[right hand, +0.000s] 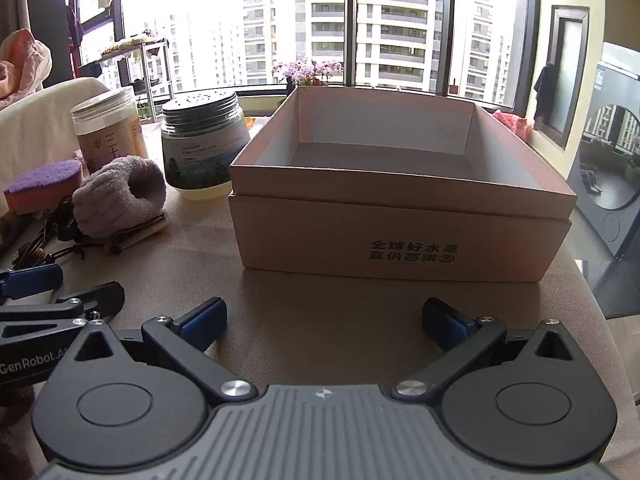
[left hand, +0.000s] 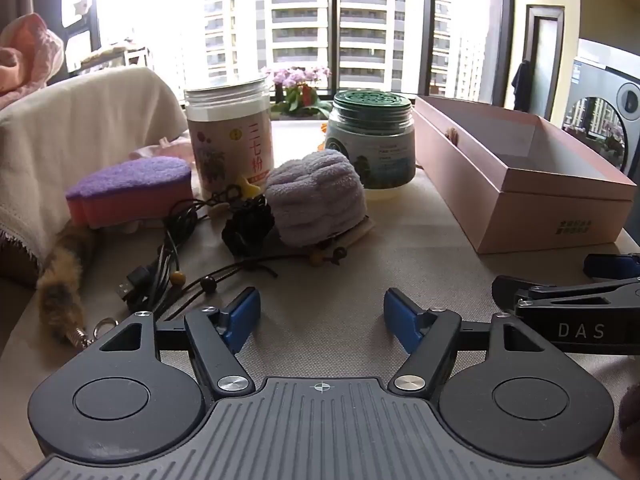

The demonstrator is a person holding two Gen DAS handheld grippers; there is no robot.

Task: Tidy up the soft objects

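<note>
A lilac rolled towel (left hand: 318, 196) lies mid-table; it also shows in the right wrist view (right hand: 120, 196). A purple and pink sponge (left hand: 130, 192) lies to its left, also in the right wrist view (right hand: 44, 186). A brown furry tail keychain (left hand: 62, 284) lies at the left edge. An open pink box (left hand: 520, 172) stands at the right; in the right wrist view the box (right hand: 400, 236) is straight ahead and empty. My left gripper (left hand: 322, 320) is open and empty, short of the towel. My right gripper (right hand: 324, 320) is open and empty before the box.
Two jars stand behind the towel: a tall white-lidded one (left hand: 230, 136) and a green-lidded one (left hand: 372, 144). Black cables and beaded cords (left hand: 176, 256) lie tangled by the sponge. A cream cloth (left hand: 80, 128) drapes at the left. A window is behind.
</note>
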